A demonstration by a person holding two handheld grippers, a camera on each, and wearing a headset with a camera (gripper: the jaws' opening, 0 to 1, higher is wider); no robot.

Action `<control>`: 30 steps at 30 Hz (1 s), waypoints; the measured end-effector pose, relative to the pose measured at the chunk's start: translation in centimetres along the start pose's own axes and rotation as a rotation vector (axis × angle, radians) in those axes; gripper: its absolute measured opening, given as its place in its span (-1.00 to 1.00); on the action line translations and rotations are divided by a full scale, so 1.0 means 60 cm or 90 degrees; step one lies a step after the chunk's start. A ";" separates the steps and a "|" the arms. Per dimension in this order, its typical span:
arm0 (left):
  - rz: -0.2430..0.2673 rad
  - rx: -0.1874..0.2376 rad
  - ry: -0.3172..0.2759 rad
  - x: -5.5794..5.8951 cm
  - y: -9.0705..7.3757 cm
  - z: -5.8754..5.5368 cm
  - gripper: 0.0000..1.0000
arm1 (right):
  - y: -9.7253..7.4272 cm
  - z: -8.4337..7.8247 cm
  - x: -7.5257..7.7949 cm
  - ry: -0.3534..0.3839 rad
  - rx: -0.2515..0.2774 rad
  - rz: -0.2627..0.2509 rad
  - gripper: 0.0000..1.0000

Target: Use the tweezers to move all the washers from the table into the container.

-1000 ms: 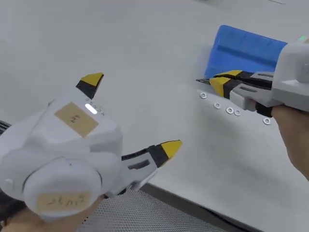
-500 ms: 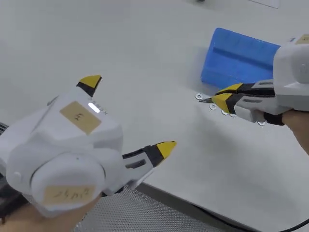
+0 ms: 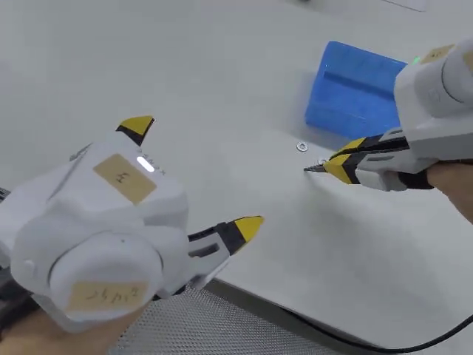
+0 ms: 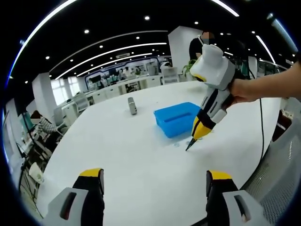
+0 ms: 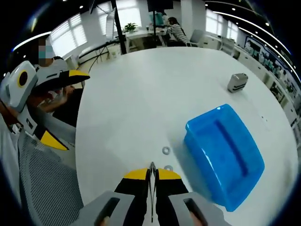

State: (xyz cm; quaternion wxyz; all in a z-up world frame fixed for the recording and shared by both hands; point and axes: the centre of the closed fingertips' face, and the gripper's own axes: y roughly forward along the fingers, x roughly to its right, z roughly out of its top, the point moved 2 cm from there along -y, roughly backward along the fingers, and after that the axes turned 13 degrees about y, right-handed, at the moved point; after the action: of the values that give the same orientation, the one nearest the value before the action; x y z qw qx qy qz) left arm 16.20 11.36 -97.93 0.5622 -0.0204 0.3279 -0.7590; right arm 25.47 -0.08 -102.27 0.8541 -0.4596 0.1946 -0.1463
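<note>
Now the right gripper [image 3: 341, 164] has its jaws pressed together on the tweezers [image 3: 313, 169]. Their tip points at the white table [image 3: 207, 66], just beside two washers [image 5: 166, 150]. The blue container [image 3: 353, 92] sits near, just beyond them. The left gripper [image 3: 192, 176] hovers well apart, jaws spread wide.

A small grey box [image 5: 237, 82] sits alone — office desks [image 4: 117, 87] and ceiling lights [image 4: 146, 18] beyond.
</note>
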 end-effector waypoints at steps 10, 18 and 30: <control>0.003 -0.003 0.000 -0.002 0.001 -0.003 0.81 | 0.003 0.009 -0.005 -0.051 -0.046 -0.015 -0.99; 0.002 -0.008 0.002 -0.002 0.001 -0.005 0.79 | -0.018 -0.020 -0.004 -0.070 -0.122 -0.023 -0.99; 0.003 -0.013 0.005 -0.003 0.001 -0.008 0.76 | -0.007 0.003 -0.005 -0.082 -0.118 -0.019 -0.99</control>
State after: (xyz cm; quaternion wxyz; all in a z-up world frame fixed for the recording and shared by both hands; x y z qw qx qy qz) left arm 16.15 11.71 -98.28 0.5625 -0.0223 0.3375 -0.7545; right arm 25.23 -0.04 -101.76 0.8166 -0.5477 0.1451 -0.1104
